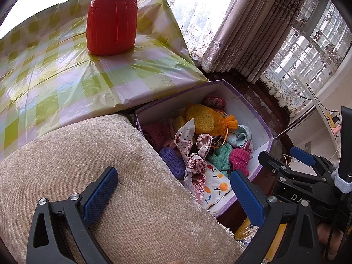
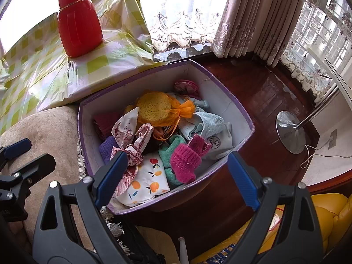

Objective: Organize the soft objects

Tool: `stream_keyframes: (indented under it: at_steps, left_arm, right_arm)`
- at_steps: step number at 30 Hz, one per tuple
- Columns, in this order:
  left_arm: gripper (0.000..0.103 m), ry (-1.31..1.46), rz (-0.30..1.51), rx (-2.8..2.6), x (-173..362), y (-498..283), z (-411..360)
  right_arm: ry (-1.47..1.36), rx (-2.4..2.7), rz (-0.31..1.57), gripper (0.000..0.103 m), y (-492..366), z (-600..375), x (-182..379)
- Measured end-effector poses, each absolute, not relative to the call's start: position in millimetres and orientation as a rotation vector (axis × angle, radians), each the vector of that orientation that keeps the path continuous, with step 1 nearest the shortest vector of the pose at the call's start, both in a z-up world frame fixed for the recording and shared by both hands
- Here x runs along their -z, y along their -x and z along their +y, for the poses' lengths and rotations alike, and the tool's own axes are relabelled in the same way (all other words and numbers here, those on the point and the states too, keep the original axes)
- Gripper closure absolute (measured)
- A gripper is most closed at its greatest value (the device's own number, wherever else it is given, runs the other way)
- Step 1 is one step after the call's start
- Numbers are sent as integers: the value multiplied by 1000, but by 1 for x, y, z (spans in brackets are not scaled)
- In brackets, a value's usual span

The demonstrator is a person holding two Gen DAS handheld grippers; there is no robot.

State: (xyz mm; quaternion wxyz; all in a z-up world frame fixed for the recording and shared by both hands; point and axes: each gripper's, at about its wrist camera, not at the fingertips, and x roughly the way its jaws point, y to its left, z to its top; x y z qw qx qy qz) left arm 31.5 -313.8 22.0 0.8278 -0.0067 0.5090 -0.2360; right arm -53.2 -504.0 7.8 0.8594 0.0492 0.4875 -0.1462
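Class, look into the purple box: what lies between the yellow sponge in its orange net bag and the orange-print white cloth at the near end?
In the right wrist view, a knotted red-and-white patterned scarf lies between the sponge and the cloth.

One purple-rimmed box (image 2: 220,92) holds a heap of soft things, among them one yellow sponge (image 2: 154,107), one pink knitted glove (image 2: 184,162), one purple knitted piece (image 2: 107,147) and one orange-print cloth (image 2: 147,184), while one red flask (image 2: 79,26) stands nearby.
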Motion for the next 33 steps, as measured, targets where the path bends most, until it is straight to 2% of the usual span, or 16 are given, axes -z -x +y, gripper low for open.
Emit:
stream_keyframes:
  at_steps: [33]
  left_arm:
    - [0,22,1071,519,-21,-34,-314]
  right_arm:
    - [-104,299,1039,10,53,-504,-3]
